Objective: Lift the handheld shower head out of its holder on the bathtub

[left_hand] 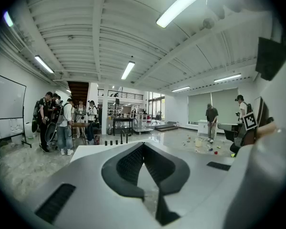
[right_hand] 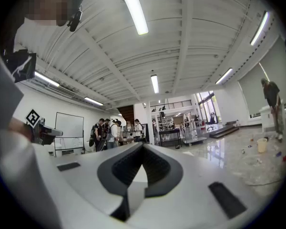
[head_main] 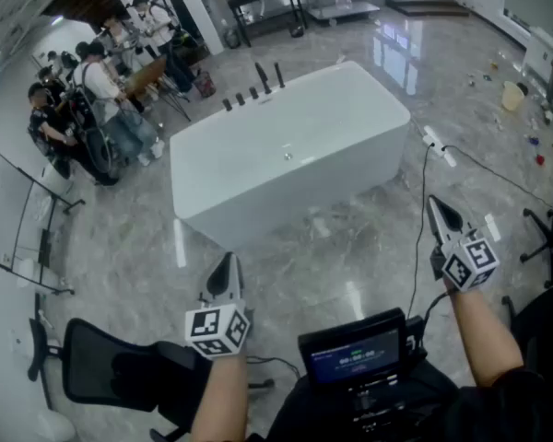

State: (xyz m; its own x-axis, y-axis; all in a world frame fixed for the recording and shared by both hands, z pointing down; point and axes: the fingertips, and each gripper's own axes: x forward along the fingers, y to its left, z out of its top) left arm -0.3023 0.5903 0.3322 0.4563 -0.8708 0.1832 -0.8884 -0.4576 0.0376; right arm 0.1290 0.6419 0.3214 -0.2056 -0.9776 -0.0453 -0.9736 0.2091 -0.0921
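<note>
A white freestanding bathtub stands in the middle of the marble floor. Along its far rim runs a row of black fittings; the two tallest are the spout and the shower head, and I cannot tell which is which. The left gripper view shows the same fittings, small and far off. My left gripper hangs low at the near left, well short of the tub, jaws shut and empty. Off the tub's near right corner my right gripper is also shut on nothing.
Several people stand at the far left near a whiteboard stand. A cable with a power strip lies right of the tub. Black chairs flank me, a screen unit sits below, and a yellow bucket stands far right.
</note>
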